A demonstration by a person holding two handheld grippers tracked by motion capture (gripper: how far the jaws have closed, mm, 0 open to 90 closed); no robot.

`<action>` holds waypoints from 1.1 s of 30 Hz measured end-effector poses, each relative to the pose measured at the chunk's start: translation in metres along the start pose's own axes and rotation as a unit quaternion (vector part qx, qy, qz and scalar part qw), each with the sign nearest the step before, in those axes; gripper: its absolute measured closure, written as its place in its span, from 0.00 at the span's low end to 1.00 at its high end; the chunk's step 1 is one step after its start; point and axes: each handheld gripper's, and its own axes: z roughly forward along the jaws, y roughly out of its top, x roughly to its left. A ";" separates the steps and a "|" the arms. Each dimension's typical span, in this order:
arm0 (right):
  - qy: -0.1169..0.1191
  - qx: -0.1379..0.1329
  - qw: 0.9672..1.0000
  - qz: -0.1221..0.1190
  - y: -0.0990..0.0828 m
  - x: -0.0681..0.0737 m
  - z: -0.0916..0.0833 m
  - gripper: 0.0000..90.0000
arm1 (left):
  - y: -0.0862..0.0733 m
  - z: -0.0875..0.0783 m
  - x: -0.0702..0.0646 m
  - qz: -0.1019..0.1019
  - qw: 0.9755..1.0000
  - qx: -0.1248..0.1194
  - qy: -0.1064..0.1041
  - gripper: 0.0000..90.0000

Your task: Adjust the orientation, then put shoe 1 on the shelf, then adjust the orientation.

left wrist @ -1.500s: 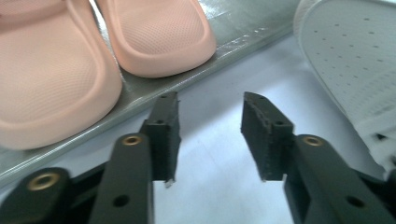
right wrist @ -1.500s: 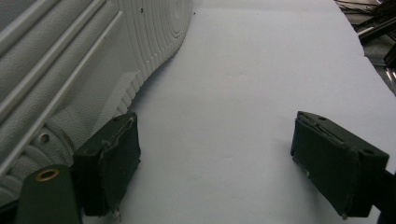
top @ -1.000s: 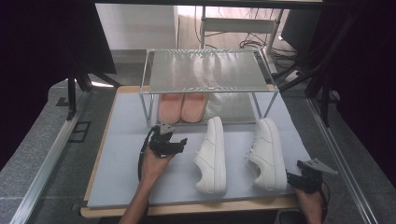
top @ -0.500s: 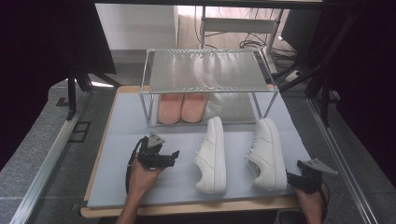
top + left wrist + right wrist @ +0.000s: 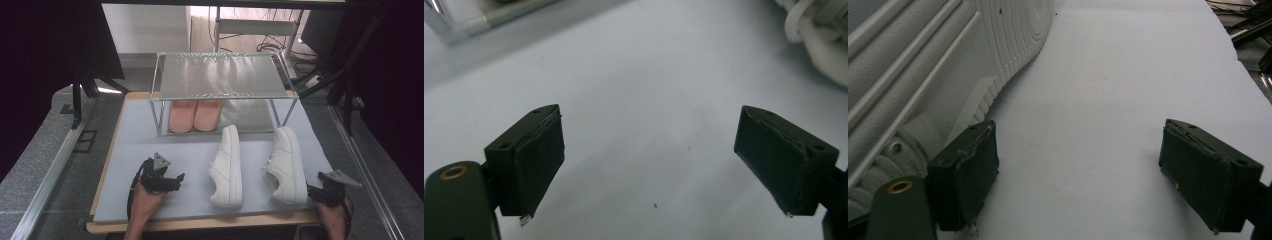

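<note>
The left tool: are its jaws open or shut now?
Open. In the left gripper view the left tool has its two black jaws far apart, with only bare blue mat between them; nothing is held.

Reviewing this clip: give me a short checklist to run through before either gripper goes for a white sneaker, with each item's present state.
1. left gripper jaws open, nothing between: ok.
2. right gripper jaws open, nothing between: ok.
3. Left white sneaker lies on its side on the mat, free to grasp: ok.
4. Right white sneaker next to the right gripper: ok.
5. Rack lower level has room beside the pink shoes: ok.
</note>
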 end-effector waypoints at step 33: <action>-0.003 0.046 0.998 0.031 0.023 -0.007 -0.013 0.33 | -0.012 0.010 0.003 -0.012 1.000 0.023 -0.006 0.14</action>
